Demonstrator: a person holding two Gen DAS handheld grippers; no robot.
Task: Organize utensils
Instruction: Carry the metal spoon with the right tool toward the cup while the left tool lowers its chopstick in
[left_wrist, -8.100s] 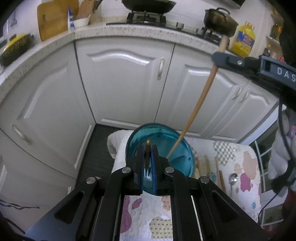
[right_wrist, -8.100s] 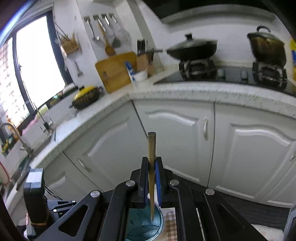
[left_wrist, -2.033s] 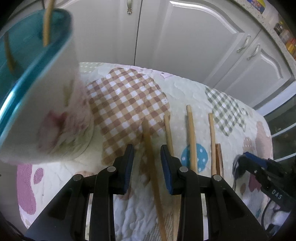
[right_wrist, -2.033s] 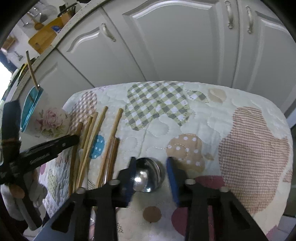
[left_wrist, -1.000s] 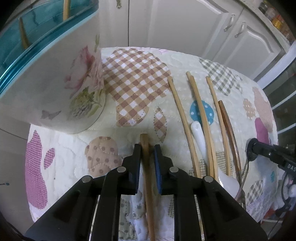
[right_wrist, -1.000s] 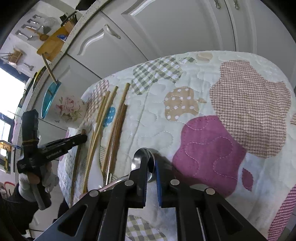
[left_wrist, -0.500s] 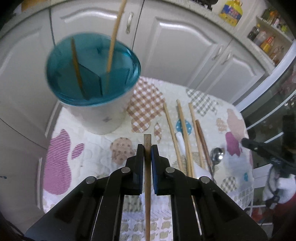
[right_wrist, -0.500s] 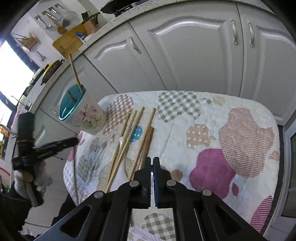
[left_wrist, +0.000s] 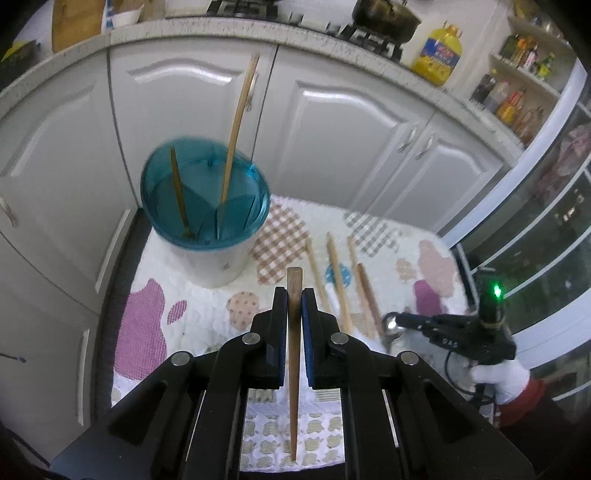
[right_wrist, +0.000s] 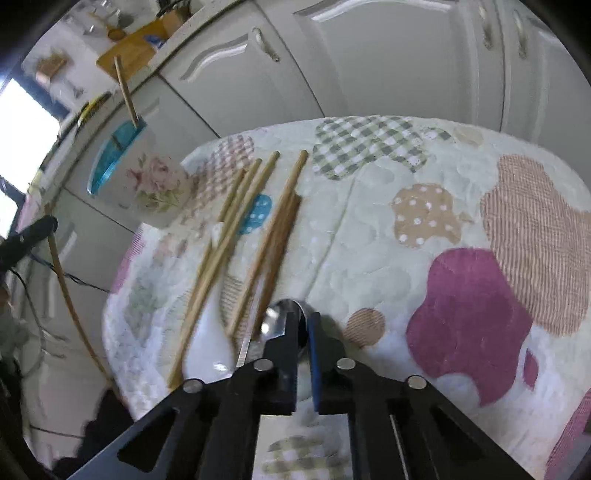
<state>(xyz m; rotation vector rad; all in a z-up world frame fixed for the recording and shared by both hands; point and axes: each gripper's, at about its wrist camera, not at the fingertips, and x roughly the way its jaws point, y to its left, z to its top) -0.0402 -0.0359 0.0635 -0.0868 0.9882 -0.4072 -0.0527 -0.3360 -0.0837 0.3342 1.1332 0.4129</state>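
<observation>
Left wrist view: the left gripper (left_wrist: 294, 308) has its fingers closed on a wooden chopstick (left_wrist: 294, 334), raised above the quilted desk (left_wrist: 147, 317). The teal-rimmed holder (left_wrist: 205, 206) stands at 11 o'clock; the next move, I judge, is carrying the stick over its mouth. The right gripper (right_wrist: 302, 332) is pinched on the metal spoon (right_wrist: 279, 321); loose chopsticks (right_wrist: 236, 236) lie at its 11 o'clock.

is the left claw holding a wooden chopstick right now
Yes, the left claw is shut on a wooden chopstick, which runs between its two blue pads.
</observation>
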